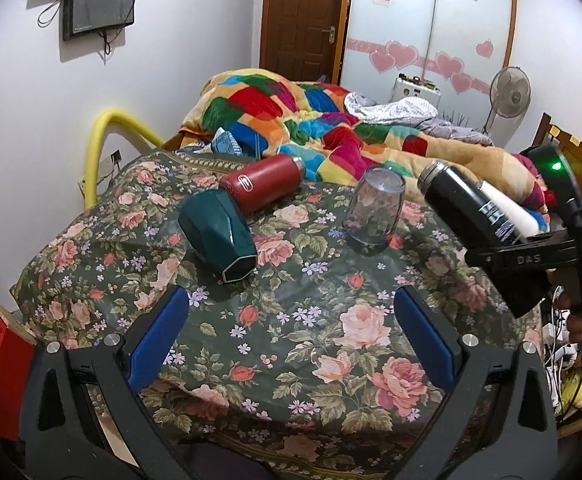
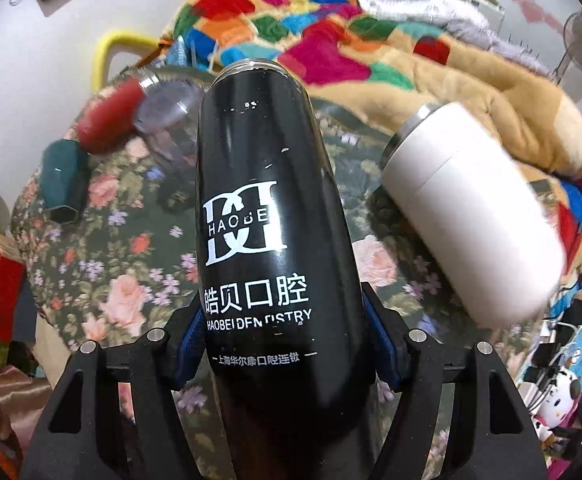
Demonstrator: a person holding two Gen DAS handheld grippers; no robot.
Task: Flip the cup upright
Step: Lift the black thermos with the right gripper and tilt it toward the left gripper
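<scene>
My right gripper (image 2: 283,340) is shut on a black flask (image 2: 267,208) with white lettering and holds it above the floral table, its steel mouth pointing away and up. The same black flask (image 1: 467,204) shows at the right of the left wrist view, held tilted in the right gripper (image 1: 519,252). My left gripper (image 1: 291,336) is open and empty over the near part of the floral cloth (image 1: 291,292). A clear glass (image 1: 375,208) stands upside down on the cloth. A white cup (image 2: 471,208) lies on its side to the right.
A red flask (image 1: 263,184) and a dark green faceted cup (image 1: 219,236) lie on their sides at the table's far left. A bed with a colourful quilt (image 1: 311,120) lies behind the table. A yellow rail (image 1: 107,136) stands at the left, clutter at the right edge.
</scene>
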